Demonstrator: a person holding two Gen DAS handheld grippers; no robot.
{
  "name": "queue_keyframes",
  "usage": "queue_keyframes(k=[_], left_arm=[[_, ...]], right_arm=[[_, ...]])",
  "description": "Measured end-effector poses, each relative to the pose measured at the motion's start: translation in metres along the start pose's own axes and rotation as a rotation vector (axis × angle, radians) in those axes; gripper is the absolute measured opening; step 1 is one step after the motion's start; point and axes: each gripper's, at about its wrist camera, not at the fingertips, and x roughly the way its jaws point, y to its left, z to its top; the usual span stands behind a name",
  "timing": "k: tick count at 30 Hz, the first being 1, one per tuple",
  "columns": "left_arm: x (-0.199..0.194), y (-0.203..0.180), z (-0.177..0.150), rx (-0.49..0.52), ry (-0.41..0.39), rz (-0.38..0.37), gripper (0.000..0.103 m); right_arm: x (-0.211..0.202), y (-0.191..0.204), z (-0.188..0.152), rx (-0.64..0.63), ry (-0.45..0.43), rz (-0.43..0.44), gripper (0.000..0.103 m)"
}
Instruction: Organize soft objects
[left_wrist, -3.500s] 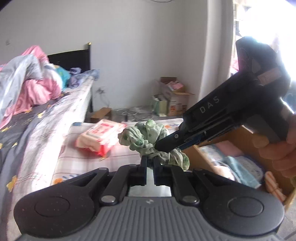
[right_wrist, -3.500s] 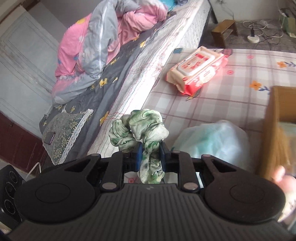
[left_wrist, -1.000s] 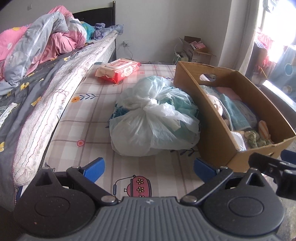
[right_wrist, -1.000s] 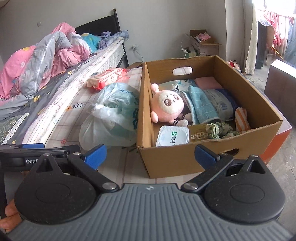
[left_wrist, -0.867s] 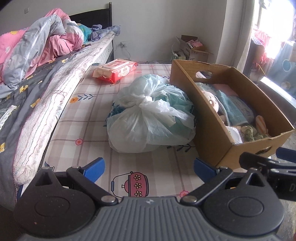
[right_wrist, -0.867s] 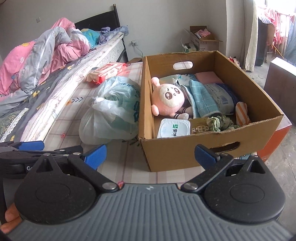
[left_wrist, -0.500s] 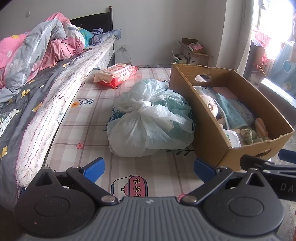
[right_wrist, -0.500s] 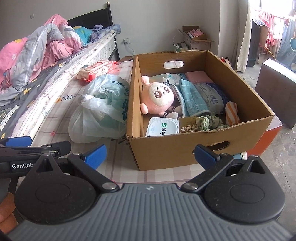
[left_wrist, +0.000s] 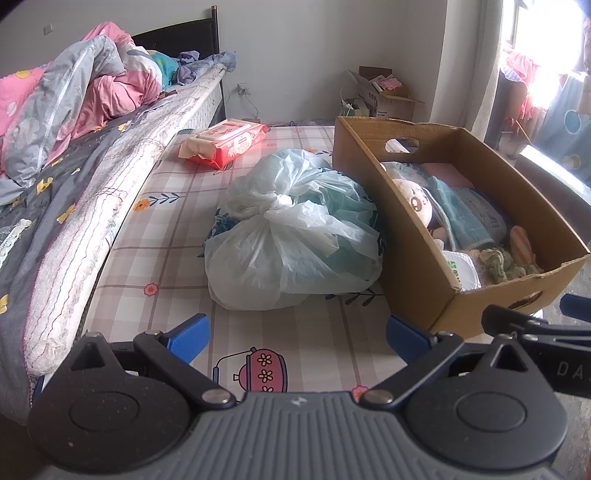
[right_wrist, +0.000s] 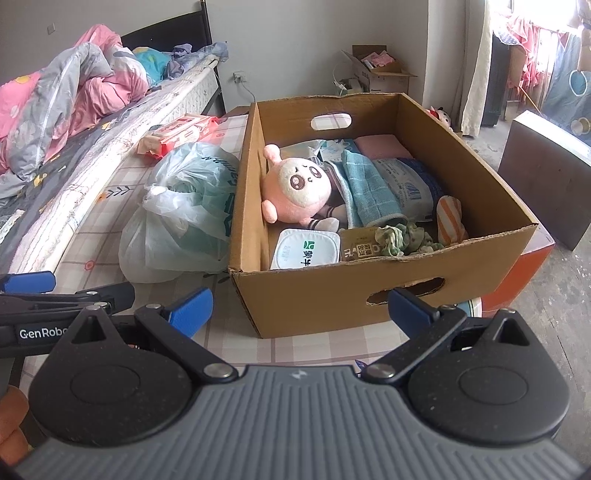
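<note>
Both your left gripper (left_wrist: 297, 332) and right gripper (right_wrist: 299, 308) stand apart, empty. The tied plastic bag (left_wrist: 291, 236) lies against the cardboard box (right_wrist: 332, 291)'s left wall; it looks light, slippery; pinch its knot (left_wrist: 271, 206).

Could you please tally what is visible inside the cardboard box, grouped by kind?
Plush toys: 1, pink plush
Cloths and soft fabric pieces: 4, blue towel, pink cloth, green scrunchie, orange striped piece
Packs: 3, white lidded pack, brown packet, pale blue pack
Total: 8
</note>
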Motion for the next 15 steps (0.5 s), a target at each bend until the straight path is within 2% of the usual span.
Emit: queue_keyframes(k=[15], left_arm=[[0.0032, -0.0022, 0.0011, 0.003, 0.010, 0.001, 0.100]], right_arm=[[0.0059, -0.0012, 0.0005, 0.002, 0.017, -0.003, 0.102]])
